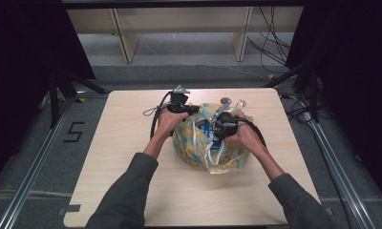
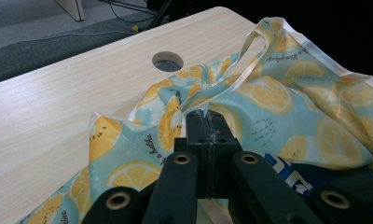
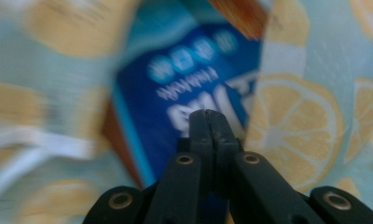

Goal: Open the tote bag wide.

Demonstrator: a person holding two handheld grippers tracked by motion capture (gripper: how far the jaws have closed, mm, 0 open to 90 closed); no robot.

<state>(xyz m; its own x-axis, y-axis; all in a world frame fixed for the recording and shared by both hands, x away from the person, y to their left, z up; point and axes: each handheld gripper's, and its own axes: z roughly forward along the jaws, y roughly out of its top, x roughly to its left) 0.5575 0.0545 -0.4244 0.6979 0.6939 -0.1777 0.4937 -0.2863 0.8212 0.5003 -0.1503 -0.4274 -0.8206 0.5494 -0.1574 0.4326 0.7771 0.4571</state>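
A light-blue cloth bag [image 1: 194, 149] printed with yellow lemons lies in the middle of the wooden table [image 1: 127, 143]. A blue packet [image 1: 208, 129] with white lettering shows in its mouth. My left gripper [image 1: 194, 109] is at the bag's far left rim, shut on a bunched fold of the bag's fabric [image 2: 287, 93]; in the left gripper view the cloth gathers at the closed tips [image 2: 206, 115]. My right gripper [image 1: 217, 133] points down into the bag's mouth, shut, its tips [image 3: 207, 115] over the blue packet [image 3: 175, 70] with nothing seen between them. That view is blurred.
A round hole [image 2: 168, 61] in the tabletop lies just beyond the bag. One bag handle [image 2: 254, 46] loops up toward the table's far edge. Bare wood surrounds the bag on the left and near sides. Cables and metal frame legs stand on the floor around the table.
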